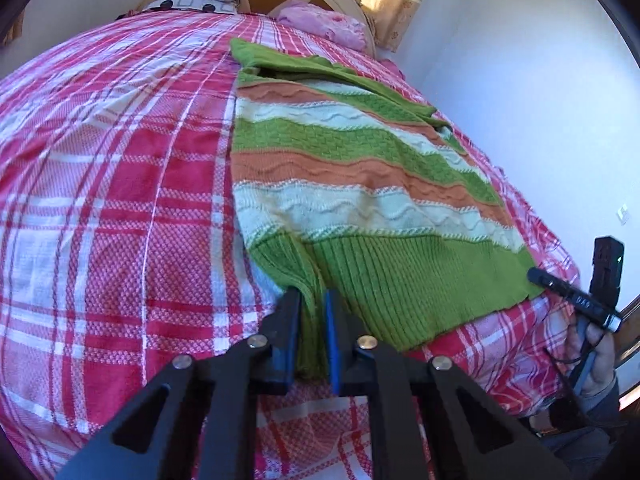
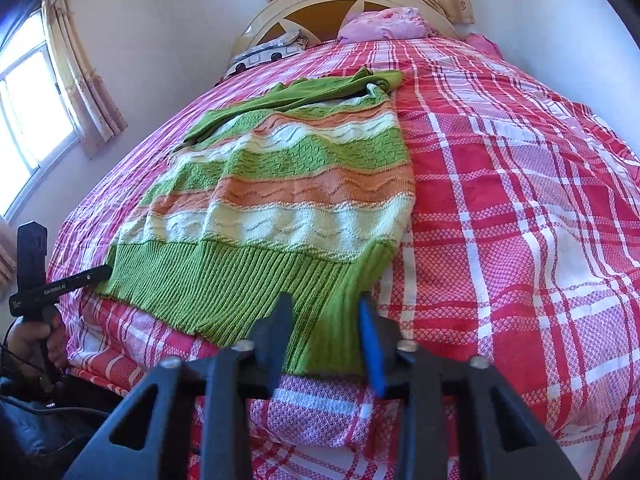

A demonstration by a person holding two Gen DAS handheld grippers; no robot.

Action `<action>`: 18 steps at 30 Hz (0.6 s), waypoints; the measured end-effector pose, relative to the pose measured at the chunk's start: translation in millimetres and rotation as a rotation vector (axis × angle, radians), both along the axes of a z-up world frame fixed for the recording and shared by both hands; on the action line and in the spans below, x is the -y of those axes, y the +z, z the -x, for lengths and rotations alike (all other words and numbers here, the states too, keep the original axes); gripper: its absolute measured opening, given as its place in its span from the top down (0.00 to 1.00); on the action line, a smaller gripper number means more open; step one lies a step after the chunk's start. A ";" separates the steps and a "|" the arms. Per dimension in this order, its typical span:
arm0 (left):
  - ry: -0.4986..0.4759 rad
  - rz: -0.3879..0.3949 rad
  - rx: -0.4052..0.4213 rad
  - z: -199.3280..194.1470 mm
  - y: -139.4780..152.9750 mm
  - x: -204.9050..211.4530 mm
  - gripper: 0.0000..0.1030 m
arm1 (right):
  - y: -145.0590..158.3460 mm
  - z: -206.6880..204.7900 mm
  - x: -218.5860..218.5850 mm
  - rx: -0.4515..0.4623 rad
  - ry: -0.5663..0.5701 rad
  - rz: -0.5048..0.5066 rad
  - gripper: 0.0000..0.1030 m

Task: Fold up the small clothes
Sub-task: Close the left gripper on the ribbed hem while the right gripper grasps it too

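**Both hand-held grippers at the sweater hem, near edge of bed**

Striped knit sweater (image 1: 352, 184) lies flat on the bed (image 1: 120, 200), on the red-and-white plaid bedspread. Green ribbed hem faces the near edge; neck end points toward the headboard (image 2: 320, 4). Sleeves are folded in across the upper part.

Left hand-held gripper (image 1: 312, 308): jaws nearly shut, clamped on the hem's left corner. A ridge of green ribbing is pinched up between the blue pads (image 1: 332, 340). Cloth runs from the pads straight out into the sweater body, which spreads ahead and to the right in the left wrist view.

Right hand-held gripper (image 2: 326, 320): jaws narrow but wider apart than the left pair, with the hem's right corner between them. Green rib fills the gap; cloth meets the blue pad (image 2: 370, 352) on the right. Cannot tell whether the black finger (image 2: 276, 340) on the left presses it too, though the hem looks gathered there. Sweater body spreads ahead and to the left in this view.

Each wrist view catches the other unit at the frame edge, held in a hand (image 1: 596, 356), just beside the opposite hem corner.

Two pillows (image 2: 384, 22) sit by the headboard, well apart from the sweater.
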State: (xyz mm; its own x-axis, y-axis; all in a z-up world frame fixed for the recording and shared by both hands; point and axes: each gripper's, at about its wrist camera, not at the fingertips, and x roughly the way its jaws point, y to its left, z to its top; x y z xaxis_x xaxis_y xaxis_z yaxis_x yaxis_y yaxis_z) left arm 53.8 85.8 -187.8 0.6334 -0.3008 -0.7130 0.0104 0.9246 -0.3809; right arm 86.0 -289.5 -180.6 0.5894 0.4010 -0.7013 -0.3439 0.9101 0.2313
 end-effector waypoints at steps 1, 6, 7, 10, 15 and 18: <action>0.002 0.000 0.003 0.0 -0.2 0.7 0.87 | 0.5 0.4 0.3 0.002 -0.002 0.006 0.72; 0.013 -0.003 0.008 -0.2 1.1 0.2 0.84 | 3.8 -1.1 13.3 0.009 -0.067 0.002 0.63; 0.011 0.006 0.008 -0.9 0.4 -0.1 0.81 | 2.8 -1.8 15.4 0.001 -0.068 -0.005 0.54; 0.000 0.027 0.013 -1.5 -0.6 -1.5 0.76 | 2.0 0.5 12.1 0.016 -0.051 0.002 0.54; -0.021 0.137 0.021 -2.5 -2.7 -9.8 0.68 | 0.0 6.3 -7.7 0.026 0.032 0.027 0.67; -0.066 0.206 0.045 -2.9 0.4 -17.7 0.92 | 3.0 8.3 -4.2 0.044 0.058 -0.037 0.87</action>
State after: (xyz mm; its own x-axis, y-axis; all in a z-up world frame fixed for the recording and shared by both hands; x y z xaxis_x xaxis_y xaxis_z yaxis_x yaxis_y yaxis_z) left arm 56.6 103.5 -187.5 0.6375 -0.4794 -0.6031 0.0899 0.8237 -0.5598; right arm 77.7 -285.2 -177.6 0.5942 0.4606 -0.6594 -0.4068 0.8793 0.2477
